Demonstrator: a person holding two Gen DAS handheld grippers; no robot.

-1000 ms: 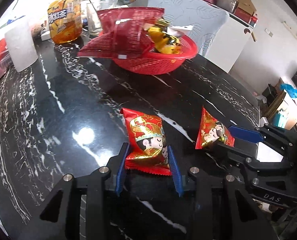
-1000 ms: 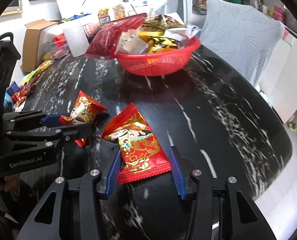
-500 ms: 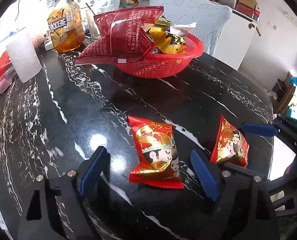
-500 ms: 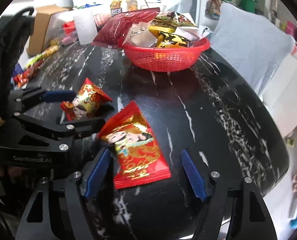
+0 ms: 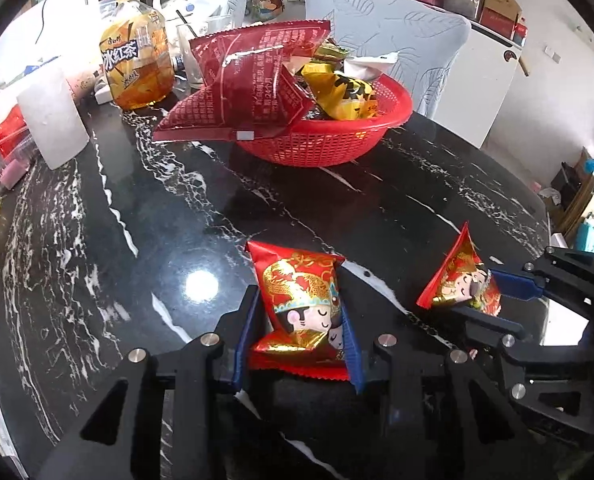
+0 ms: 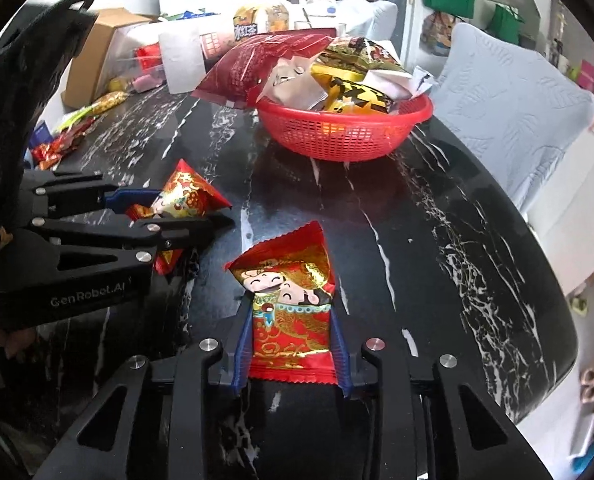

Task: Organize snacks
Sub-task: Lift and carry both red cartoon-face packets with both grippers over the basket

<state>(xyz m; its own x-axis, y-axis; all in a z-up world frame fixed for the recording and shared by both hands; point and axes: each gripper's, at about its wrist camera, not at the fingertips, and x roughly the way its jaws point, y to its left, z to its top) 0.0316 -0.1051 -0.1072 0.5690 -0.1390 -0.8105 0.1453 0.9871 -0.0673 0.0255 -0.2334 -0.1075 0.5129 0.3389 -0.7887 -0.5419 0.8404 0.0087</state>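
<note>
Both snack packets (image 5: 301, 308) lengthwise along grippers.

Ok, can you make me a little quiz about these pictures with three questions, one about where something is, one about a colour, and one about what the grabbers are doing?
1. Where does the iced tea bottle stand?
A. Behind the basket, at the table's far side
B. Inside the basket
C. On the chair

2. What colour is the basket?
A. Blue
B. Red
C. White

3. What is the left hand-held gripper doing?
A. Hanging open above the basket
B. Gripping the bottle
C. Clamped on a red and gold snack packet

Answers:
1 A: the bottle sits on the black marble table beyond the basket.
2 B: its mesh wall and rim are red.
3 C: both blue pads press the packet's sides. The right hand-held gripper is closing on a second packet, pads against it.
</note>
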